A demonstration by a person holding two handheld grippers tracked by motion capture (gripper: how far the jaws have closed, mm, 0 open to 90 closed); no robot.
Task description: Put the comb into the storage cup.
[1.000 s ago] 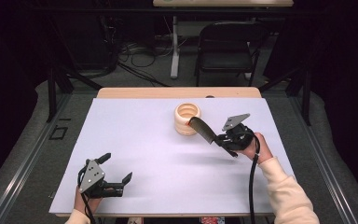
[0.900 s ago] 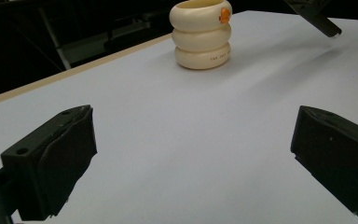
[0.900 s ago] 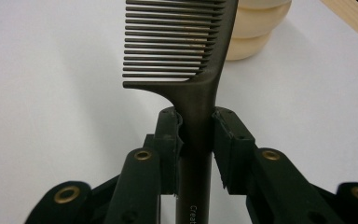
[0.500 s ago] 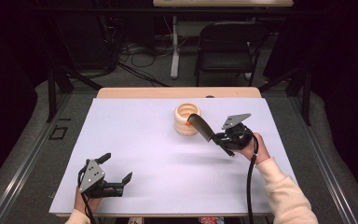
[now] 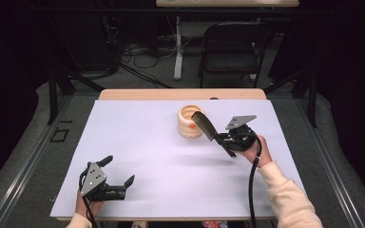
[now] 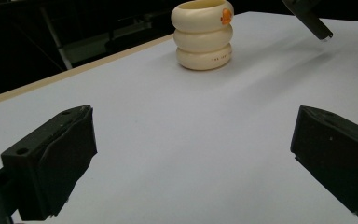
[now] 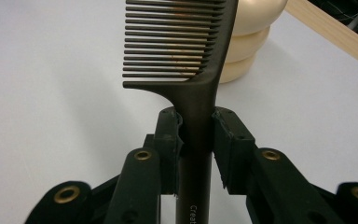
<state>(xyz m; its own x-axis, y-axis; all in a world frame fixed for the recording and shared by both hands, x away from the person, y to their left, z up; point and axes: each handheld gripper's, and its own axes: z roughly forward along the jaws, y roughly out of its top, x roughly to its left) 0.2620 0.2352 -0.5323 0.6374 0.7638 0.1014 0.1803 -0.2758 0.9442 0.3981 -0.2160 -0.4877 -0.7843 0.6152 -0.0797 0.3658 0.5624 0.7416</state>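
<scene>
Comb (image 7: 186, 56) picked up: right tongs (image 7: 196, 140) clenched on its handle, toothed end raised just over the rim of the cream holder (image 5: 190, 122). Left to do, I'd say: drop it in. Left tongs (image 5: 119, 172) released, idle near desk (image 5: 138, 137) edge

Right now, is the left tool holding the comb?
No, the left tool is open with nothing between its jaws; the comb is clamped in the right tool.
</scene>
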